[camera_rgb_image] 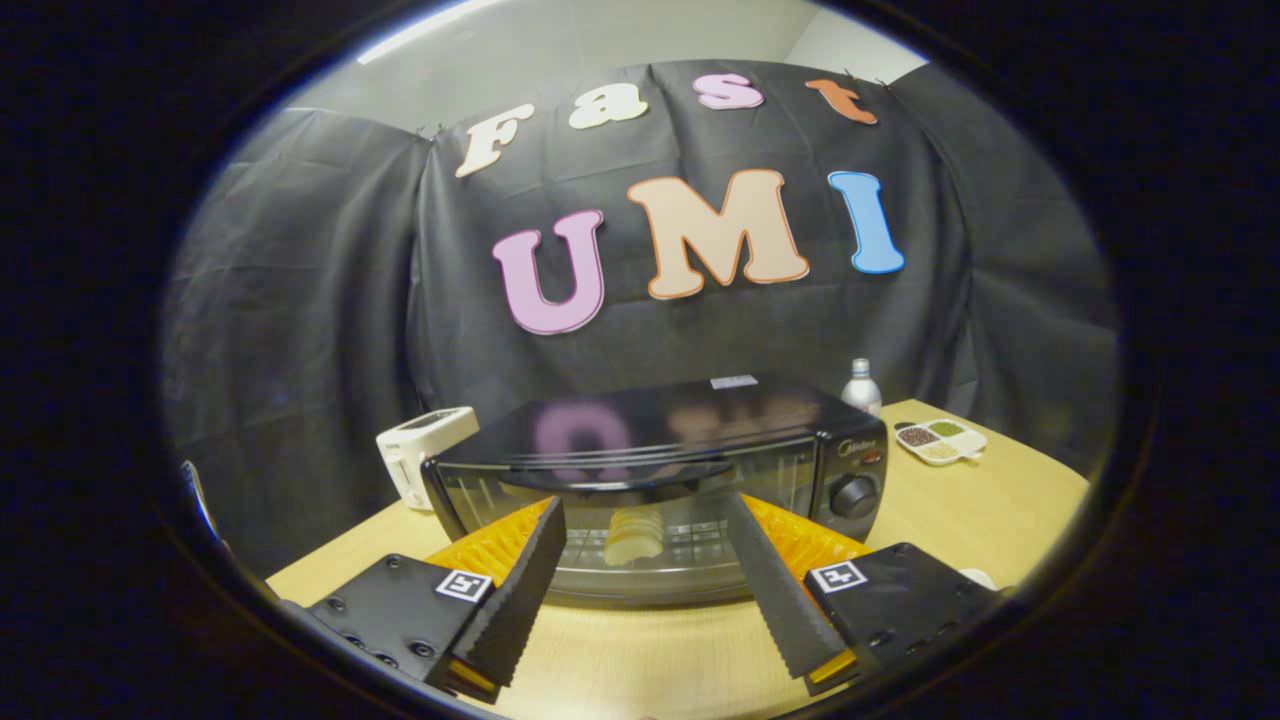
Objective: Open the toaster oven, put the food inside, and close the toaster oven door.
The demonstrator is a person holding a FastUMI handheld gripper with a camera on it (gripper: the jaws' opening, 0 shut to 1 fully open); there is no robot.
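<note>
Since the food [633, 537] sits inside the toaster oven [660, 480] and our tool [648, 580] is open and empty, we check the door [640, 520] is shut tight.

Gripper view: fisheye, mounted on the gripper [648, 510].
Looks forward along both spread fingers [520, 590], low over the desk [640, 650], facing the nearby toaster oven [660, 470].

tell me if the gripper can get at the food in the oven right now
Probably not. The food sits behind the shut glass door of the oven; the open gripper is just before it.
</note>
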